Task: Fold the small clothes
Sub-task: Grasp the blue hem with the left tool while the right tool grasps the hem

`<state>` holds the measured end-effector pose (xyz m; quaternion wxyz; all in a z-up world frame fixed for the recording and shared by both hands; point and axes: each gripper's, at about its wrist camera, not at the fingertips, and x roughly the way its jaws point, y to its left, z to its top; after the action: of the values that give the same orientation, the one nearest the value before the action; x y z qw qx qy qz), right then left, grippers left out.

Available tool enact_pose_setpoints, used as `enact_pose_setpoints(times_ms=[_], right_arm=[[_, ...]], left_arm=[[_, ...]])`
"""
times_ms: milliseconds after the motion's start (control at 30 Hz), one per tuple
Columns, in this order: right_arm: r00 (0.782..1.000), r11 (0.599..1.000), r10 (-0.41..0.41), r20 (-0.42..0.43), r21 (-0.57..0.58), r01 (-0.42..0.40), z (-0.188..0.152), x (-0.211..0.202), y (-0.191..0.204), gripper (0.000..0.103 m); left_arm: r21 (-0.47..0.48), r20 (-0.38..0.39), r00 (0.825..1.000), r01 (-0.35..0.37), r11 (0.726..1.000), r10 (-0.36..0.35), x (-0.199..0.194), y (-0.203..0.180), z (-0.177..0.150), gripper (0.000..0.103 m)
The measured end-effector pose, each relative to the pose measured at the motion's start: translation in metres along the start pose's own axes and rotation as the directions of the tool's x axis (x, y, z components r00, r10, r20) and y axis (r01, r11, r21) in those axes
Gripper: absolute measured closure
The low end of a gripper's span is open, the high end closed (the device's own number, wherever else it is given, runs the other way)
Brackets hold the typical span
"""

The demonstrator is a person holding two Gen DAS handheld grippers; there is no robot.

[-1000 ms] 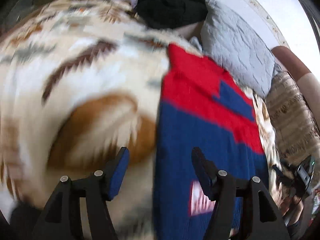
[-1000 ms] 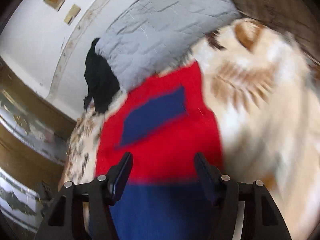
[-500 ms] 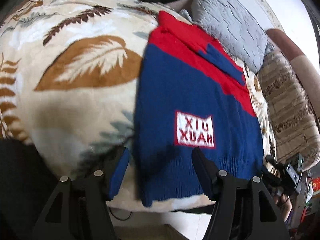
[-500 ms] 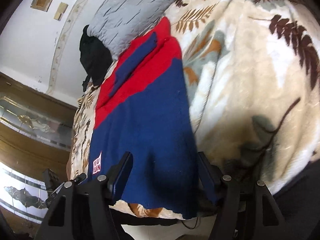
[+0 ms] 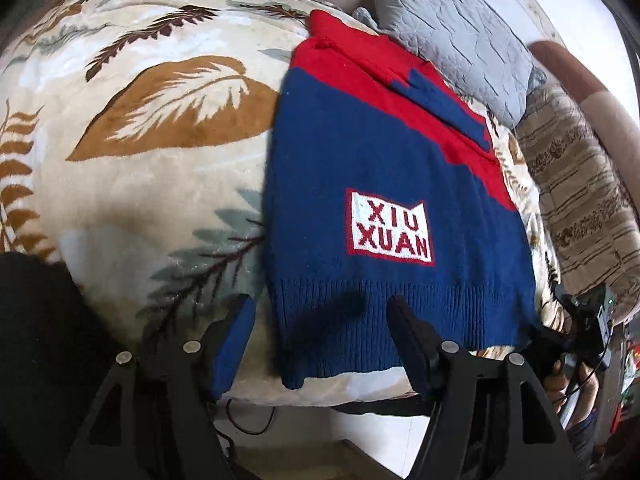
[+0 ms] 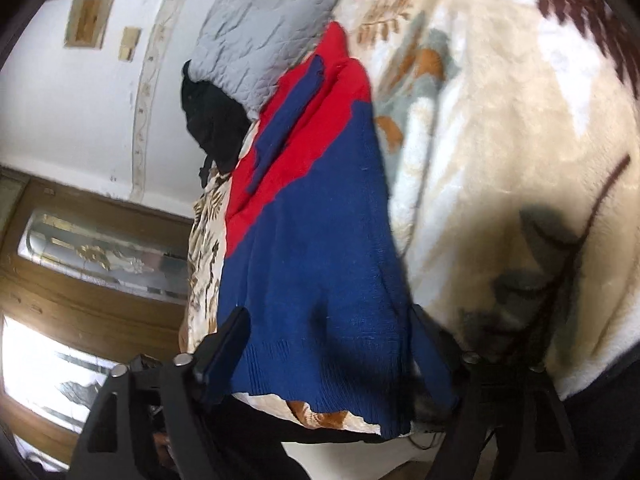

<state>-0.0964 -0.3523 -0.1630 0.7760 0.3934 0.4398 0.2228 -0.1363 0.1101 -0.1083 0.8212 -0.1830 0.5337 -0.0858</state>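
A small blue and red knit sweater (image 5: 360, 168) with a white "XIU XUAN" patch (image 5: 390, 228) lies flat on a leaf-print blanket (image 5: 152, 128), ribbed hem at the near bed edge. My left gripper (image 5: 320, 336) is open, its fingers either side of the hem's left corner, just above it. In the right wrist view the same sweater (image 6: 312, 248) runs away from me; my right gripper (image 6: 332, 344) is open over the hem's right part. Neither holds anything.
A grey quilted pillow (image 5: 460, 32) and a dark garment (image 6: 212, 120) lie beyond the sweater's collar. A patterned brown cushion (image 5: 588, 208) sits at the right. The bed edge drops to a pale floor (image 5: 360, 440) just below the hem.
Both grippers have pulled back from over the sweater's middle to its hem at the near bed edge. The sweater stays flat. Both stay open.
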Motion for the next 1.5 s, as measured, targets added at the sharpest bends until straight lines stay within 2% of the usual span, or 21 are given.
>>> enact_pose_setpoints(times_ms=[33,67,133,167,233,267,367,433,500,567,633,667,733,767,933,1033,1100,1200,1300,1433,1500], right_arm=[[1.000,1.000,-0.013,0.000,-0.019,0.013,-0.001,0.002,0.003,0.013],[0.999,0.998,-0.035,-0.007,-0.051,0.034,-0.001,0.004,0.008,0.013],[0.997,0.994,-0.068,-0.031,-0.088,0.065,-0.001,0.009,0.014,0.014],[0.993,0.989,-0.105,-0.045,-0.111,0.100,0.000,0.011,0.019,0.024],[0.972,0.968,-0.223,-0.078,-0.135,0.211,0.003,0.013,0.021,0.084],[0.973,0.977,-0.202,-0.109,-0.095,0.192,0.003,0.014,0.016,0.093],[0.975,0.975,-0.201,-0.090,-0.111,0.190,0.000,0.002,0.023,0.094],[0.983,0.984,-0.163,-0.082,-0.092,0.155,-0.001,-0.002,0.023,0.090],[0.976,0.984,-0.175,-0.131,-0.058,0.169,-0.003,0.010,0.012,0.085],[0.978,0.989,-0.147,-0.146,-0.008,0.148,-0.005,0.010,0.001,0.081],[0.979,0.991,-0.136,-0.151,-0.023,0.134,-0.004,0.010,0.004,0.074],[0.979,0.991,-0.133,-0.156,-0.029,0.131,-0.004,0.011,0.004,0.073],[0.980,0.992,-0.123,-0.157,-0.016,0.122,-0.003,0.013,0.003,0.075],[0.979,0.991,-0.131,-0.159,-0.010,0.131,-0.002,0.011,0.000,0.096],[0.996,0.998,-0.049,-0.079,-0.033,0.047,0.006,-0.018,0.039,0.095],[0.997,0.996,-0.050,-0.052,-0.081,0.046,0.015,-0.032,0.053,0.095],[0.992,0.996,-0.087,-0.089,-0.028,0.084,0.016,-0.019,0.025,0.095],[0.985,0.992,-0.101,-0.138,0.066,0.111,0.005,-0.002,-0.009,0.095],[0.997,0.999,-0.038,-0.069,-0.023,0.037,0.010,-0.018,0.023,0.095],[0.994,0.996,-0.080,-0.078,-0.030,0.078,0.018,-0.012,0.019,0.095],[0.986,0.993,-0.112,-0.124,0.022,0.115,0.013,-0.006,0.004,0.095]], left_arm=[[0.014,-0.004,1.000,-0.023,1.000,0.023,0.001,-0.002,0.000,0.071],[0.018,-0.015,0.999,-0.049,0.999,0.049,0.003,-0.001,0.000,0.092],[-0.027,-0.030,0.999,-0.012,1.000,0.011,0.004,0.008,0.002,0.098],[-0.042,-0.026,1.000,0.001,0.999,-0.002,0.002,0.010,0.003,0.098],[-0.040,0.008,1.000,0.015,0.999,-0.015,-0.009,0.010,0.005,0.098],[-0.031,0.028,0.999,0.026,0.999,-0.025,-0.016,0.008,0.006,0.098],[0.007,0.087,0.996,0.026,1.000,-0.027,-0.034,0.002,0.009,0.098],[0.004,0.049,0.999,0.007,1.000,-0.007,-0.020,0.009,0.008,0.098],[-0.048,-0.033,0.999,-0.021,0.999,0.020,0.003,0.019,0.004,0.097],[-0.067,0.002,1.000,-0.003,0.998,0.003,0.002,0.020,0.001,0.097],[-0.052,-0.005,1.000,0.002,0.999,-0.002,0.002,0.015,0.001,0.086],[-0.037,-0.006,1.000,-0.003,0.999,0.003,0.002,0.013,0.002,0.086],[-0.011,-0.004,1.000,-0.001,1.000,0.001,-0.001,0.010,0.003,0.099],[-0.030,0.008,1.000,0.026,0.999,-0.026,-0.006,0.012,0.005,0.099],[-0.057,0.156,0.984,0.100,0.993,-0.090,-0.060,0.013,0.014,0.099],[-0.072,0.092,0.994,0.074,0.995,-0.067,-0.041,0.023,0.009,0.099],[-0.152,-0.018,0.999,0.043,0.987,-0.046,-0.008,0.041,0.001,0.099],[-0.127,0.036,0.998,0.057,0.990,-0.053,-0.024,0.037,0.003,0.099],[-0.063,0.109,0.993,0.055,0.996,-0.048,-0.046,0.023,0.014,0.099],[-0.149,-0.017,1.000,0.017,0.989,-0.020,-0.013,0.047,0.007,0.099],[-0.142,0.034,0.999,0.040,0.989,-0.036,-0.028,0.044,0.006,0.099]])
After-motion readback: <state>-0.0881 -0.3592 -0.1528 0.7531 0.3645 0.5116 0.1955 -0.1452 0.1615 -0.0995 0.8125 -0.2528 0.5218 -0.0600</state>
